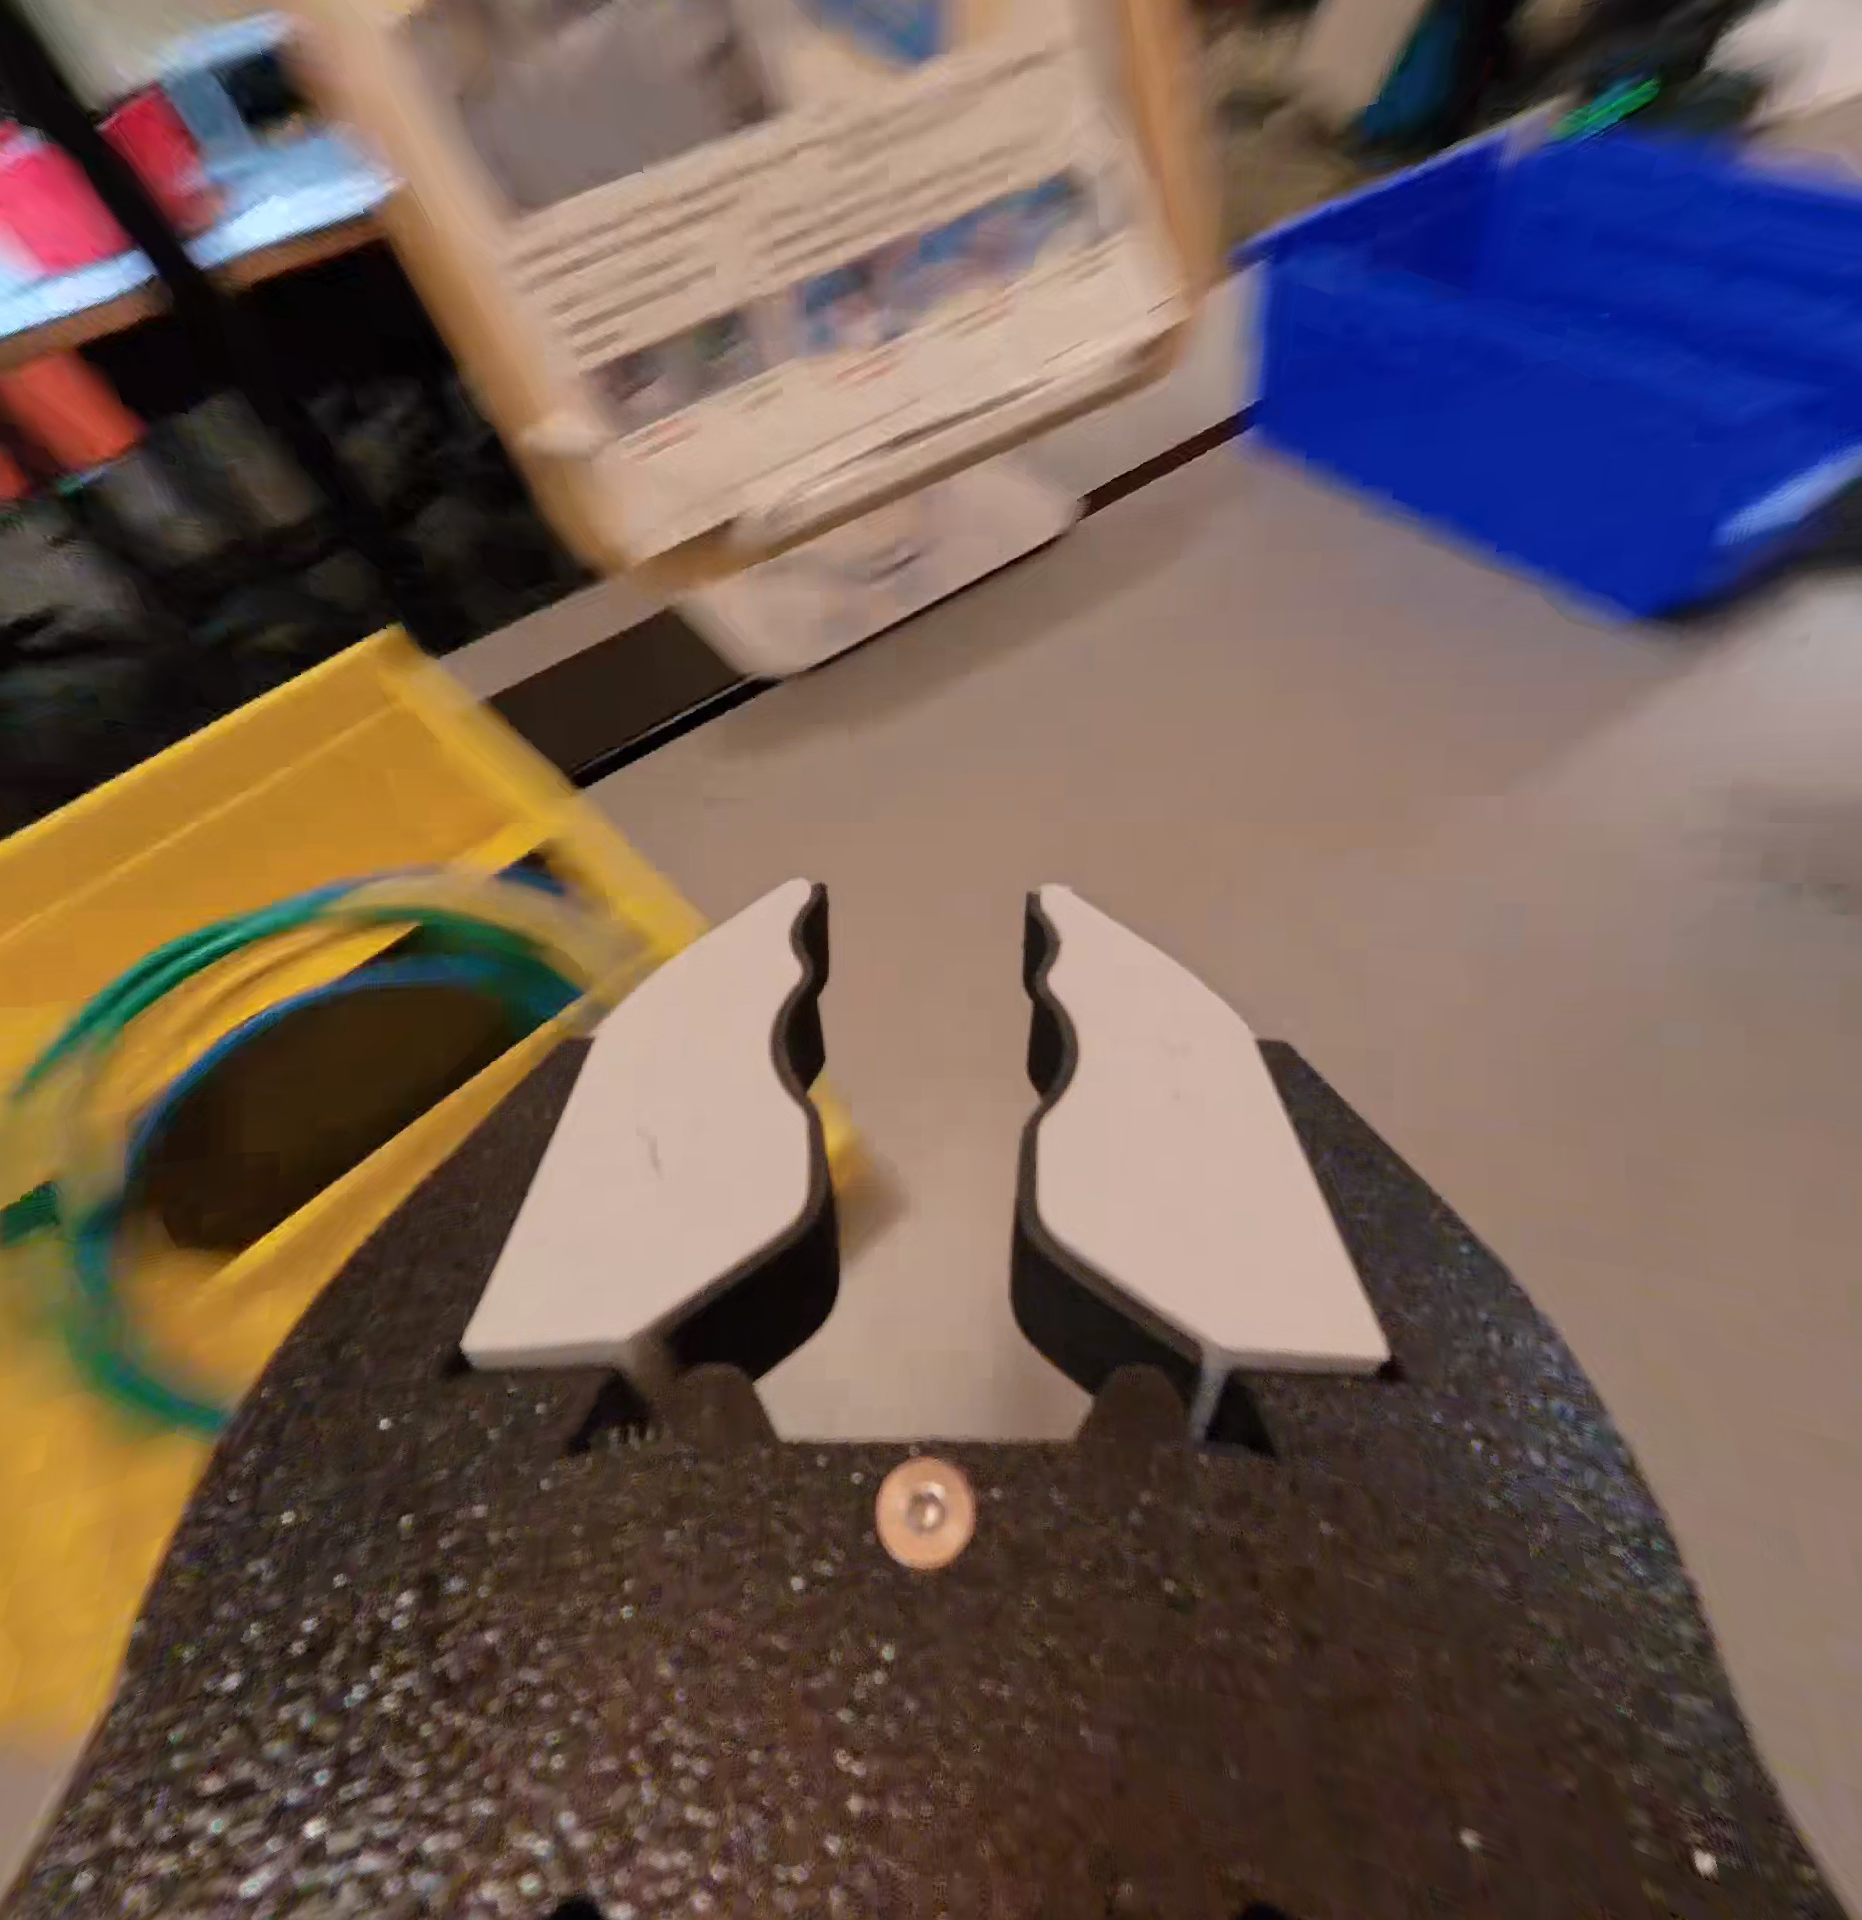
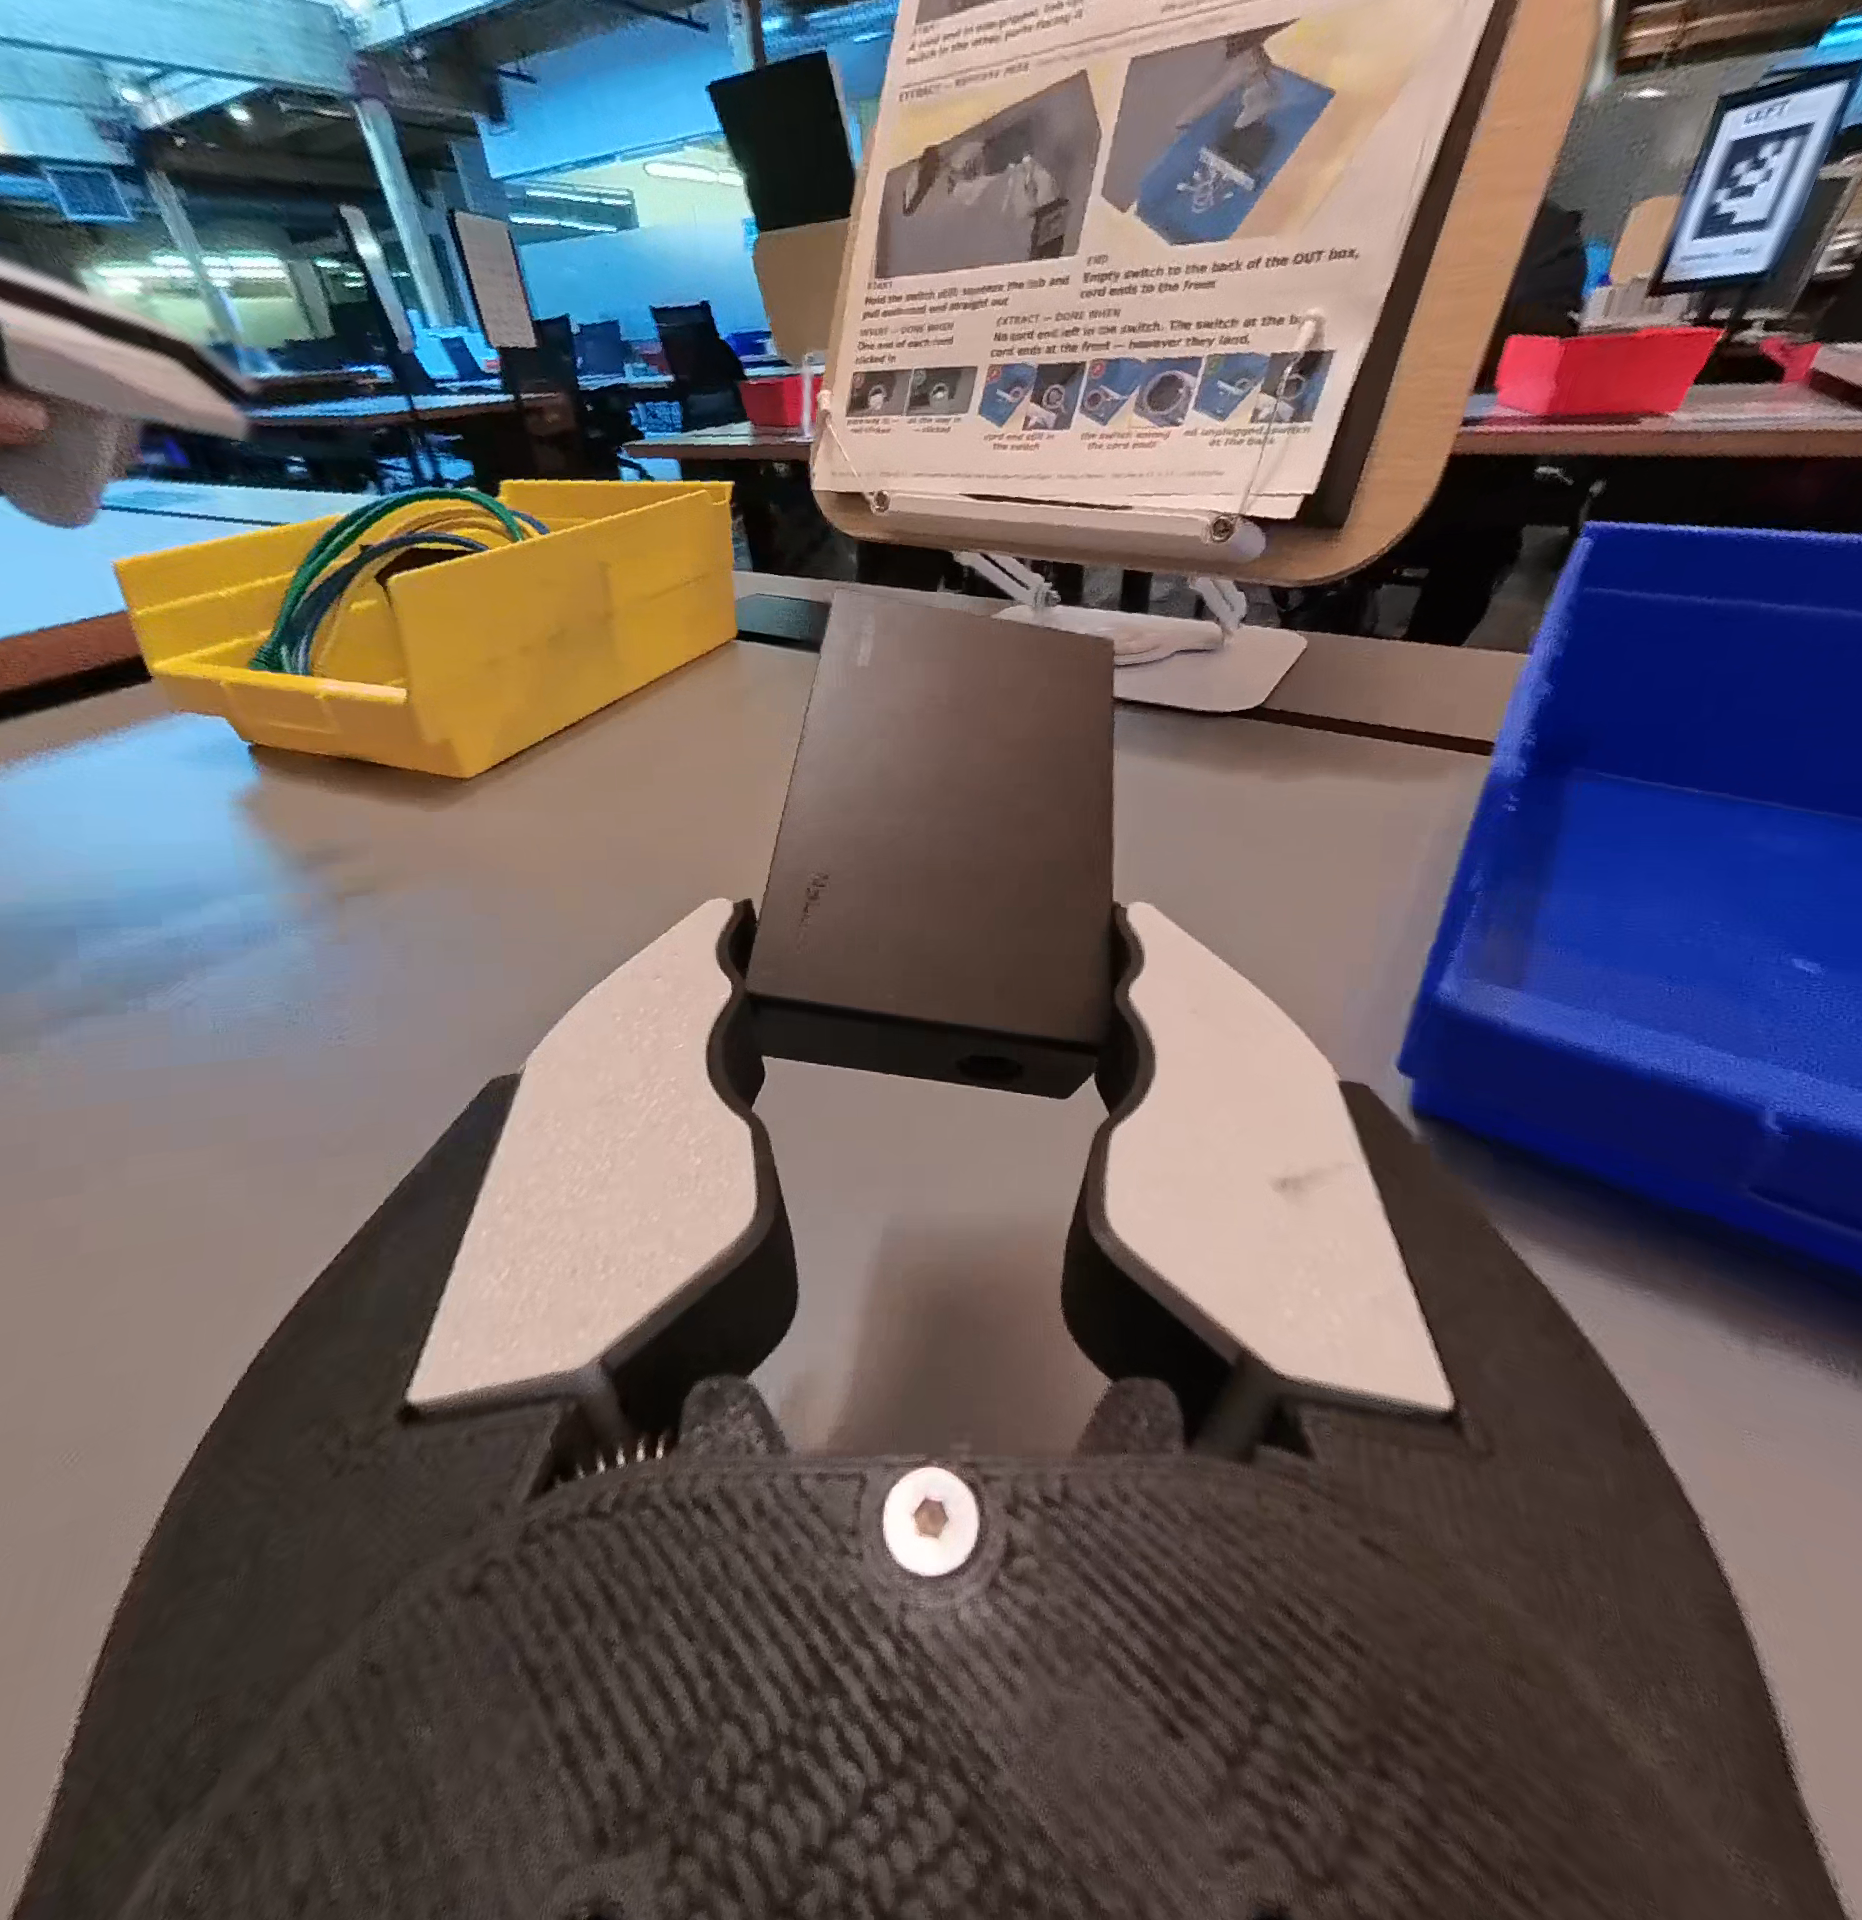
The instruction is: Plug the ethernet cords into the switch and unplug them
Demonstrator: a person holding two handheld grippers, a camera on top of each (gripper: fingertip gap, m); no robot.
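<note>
My right gripper (image 2: pixel 929 935) is shut on the near end of a flat black switch (image 2: pixel 948 810) and holds it above the grey table (image 2: pixel 387 987), tilted up away from me. My left gripper (image 1: pixel 927 914) is open and empty over the table, beside a yellow bin (image 1: pixel 314 821) that holds coiled green, blue and yellow ethernet cords (image 1: pixel 283 956). The left wrist view is blurred. The yellow bin (image 2: pixel 553 644) and its cords (image 2: pixel 387 561) also show at the back left of the right wrist view, where the left gripper (image 2: pixel 106 364) shows at the far left edge.
A blue bin (image 2: pixel 1685 914), empty as far as I see, stands at the right; it also shows in the left wrist view (image 1: pixel 1571 343). An instruction sheet on a wooden stand (image 2: pixel 1135 260) stands at the table's far edge. Other tables and red bins lie beyond.
</note>
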